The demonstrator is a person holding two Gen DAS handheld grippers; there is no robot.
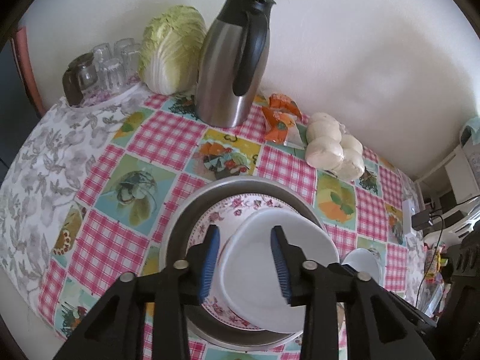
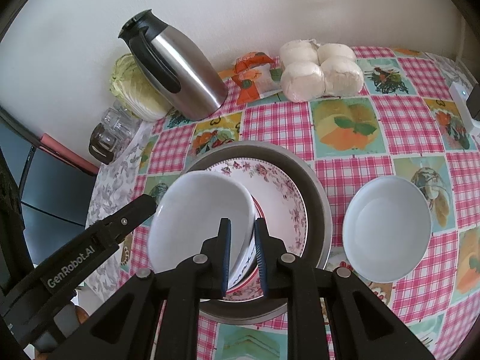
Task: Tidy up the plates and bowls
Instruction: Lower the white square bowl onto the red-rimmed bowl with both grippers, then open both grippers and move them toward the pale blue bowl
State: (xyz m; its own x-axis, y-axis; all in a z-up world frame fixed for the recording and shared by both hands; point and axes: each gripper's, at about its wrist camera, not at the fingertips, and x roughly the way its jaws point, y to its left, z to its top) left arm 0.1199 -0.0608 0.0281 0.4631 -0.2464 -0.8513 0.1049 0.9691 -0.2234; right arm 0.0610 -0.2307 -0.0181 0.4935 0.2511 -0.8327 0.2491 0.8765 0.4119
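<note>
A grey metal pan (image 2: 318,192) holds a floral plate (image 2: 279,186). My right gripper (image 2: 243,225) is shut on the rim of a white bowl (image 2: 198,219), held tilted over the floral plate. In the left wrist view the same bowl (image 1: 270,270) sits tilted over the floral plate (image 1: 216,216) inside the pan (image 1: 186,210). My left gripper (image 1: 246,234) is open, its blue pads on either side above the bowl, not gripping it. A second white bowl (image 2: 387,228) stands on the tablecloth to the right of the pan; its edge shows in the left wrist view (image 1: 363,261).
A steel thermos jug (image 1: 234,60), a cabbage (image 1: 171,48) and upturned glasses (image 1: 108,63) stand along the wall at the back left. An orange packet (image 1: 280,117) and a bag of white buns (image 1: 333,147) lie at the back right. Cables and gadgets (image 1: 426,219) sit at the right edge.
</note>
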